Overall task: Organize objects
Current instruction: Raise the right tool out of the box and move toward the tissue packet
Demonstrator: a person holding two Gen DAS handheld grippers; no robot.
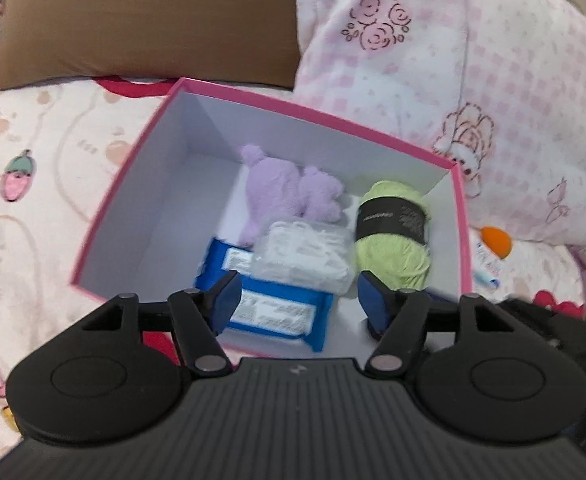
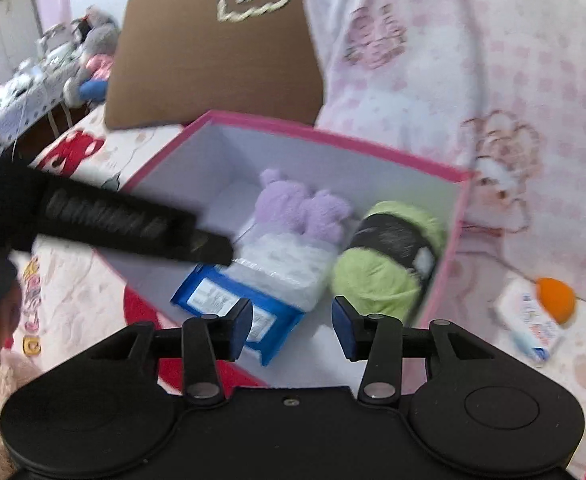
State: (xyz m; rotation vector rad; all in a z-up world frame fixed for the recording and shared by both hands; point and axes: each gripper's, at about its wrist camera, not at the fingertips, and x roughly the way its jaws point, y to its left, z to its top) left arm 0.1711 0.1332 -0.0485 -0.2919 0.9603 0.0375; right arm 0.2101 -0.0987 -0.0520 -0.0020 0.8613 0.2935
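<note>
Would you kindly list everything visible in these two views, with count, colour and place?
box: one, pink rim, white inside, on the bed
plush toy: one, lilac, in the box, far side
yarn ball: one, light green with black band, in the box, right side
clear bag: one, with white contents, in the box, on the blue pack
wipes pack: one, blue, in the box, near side
pillow: one, brown, behind the box
blanket: one, pink-white, right of the box
small pack: one, white with orange cap, outside the box, right
left tool: open, empty, over the box
right tool: open, empty, over the box
</note>
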